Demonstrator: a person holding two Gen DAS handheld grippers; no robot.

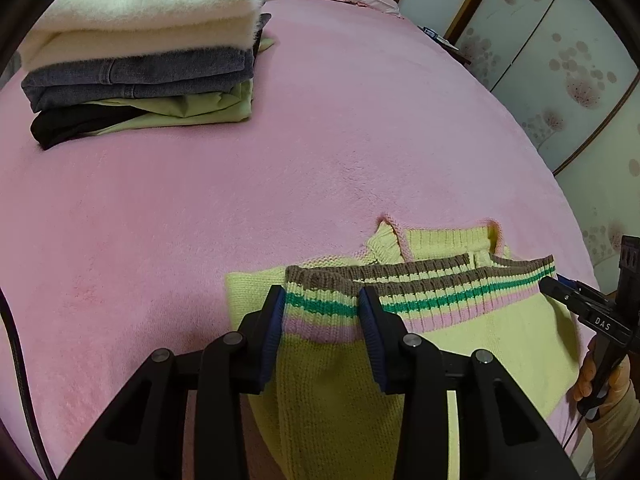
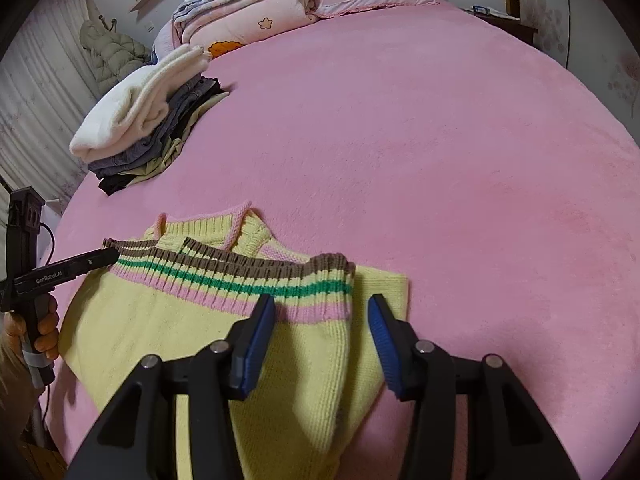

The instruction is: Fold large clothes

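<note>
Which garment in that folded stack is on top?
The fluffy white sweater tops the stack, above the grey jeans, the light green piece and the black one lowest.

Both views evenly lit, soft indoor light, source not visible. No glare or blown highlights. Shadows faint: a soft one under the folded clothes stack (image 1: 140,76), another around the yellow sweater (image 2: 240,320) edges on the pink blanket (image 2: 440,160). Strong fisheye curvature, black vignette in all 4 corners. Centre sharp; far room edges slightly soft, knit texture crisp.
</note>
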